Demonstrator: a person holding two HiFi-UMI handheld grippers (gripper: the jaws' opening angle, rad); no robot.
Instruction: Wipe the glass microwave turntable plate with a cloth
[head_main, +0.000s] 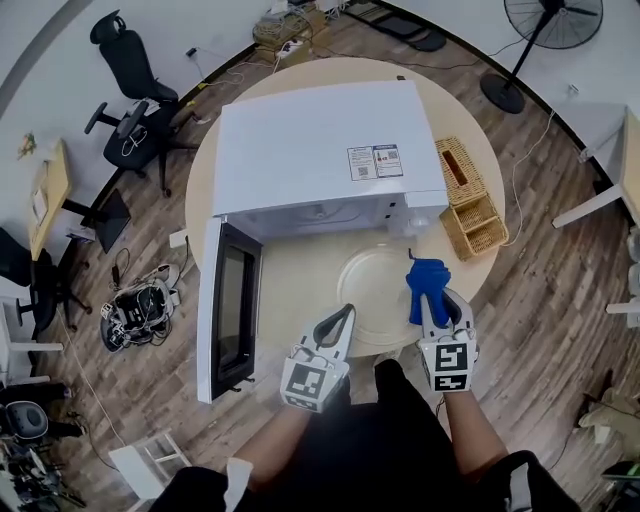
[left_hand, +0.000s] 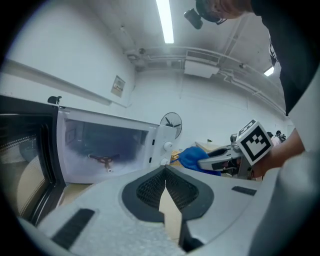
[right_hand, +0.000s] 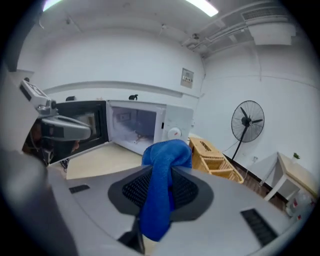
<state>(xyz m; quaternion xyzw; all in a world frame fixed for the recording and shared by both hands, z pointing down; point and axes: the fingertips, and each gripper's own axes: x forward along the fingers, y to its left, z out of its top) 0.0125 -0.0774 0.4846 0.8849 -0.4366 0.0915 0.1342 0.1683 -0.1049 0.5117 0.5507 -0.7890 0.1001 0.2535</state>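
The glass turntable plate lies flat on the round table in front of the open white microwave. My right gripper hovers over the plate's right edge, shut on a blue cloth that drapes out from between its jaws. Over the plate's near left edge, my left gripper is shut with nothing between its jaws. Neither gripper view shows the plate. The left gripper view shows the empty microwave cavity and the right gripper with the cloth.
The microwave door stands open to the left. A wicker basket sits at the table's right edge. On the floor beyond are a standing fan, an office chair, cables and side tables.
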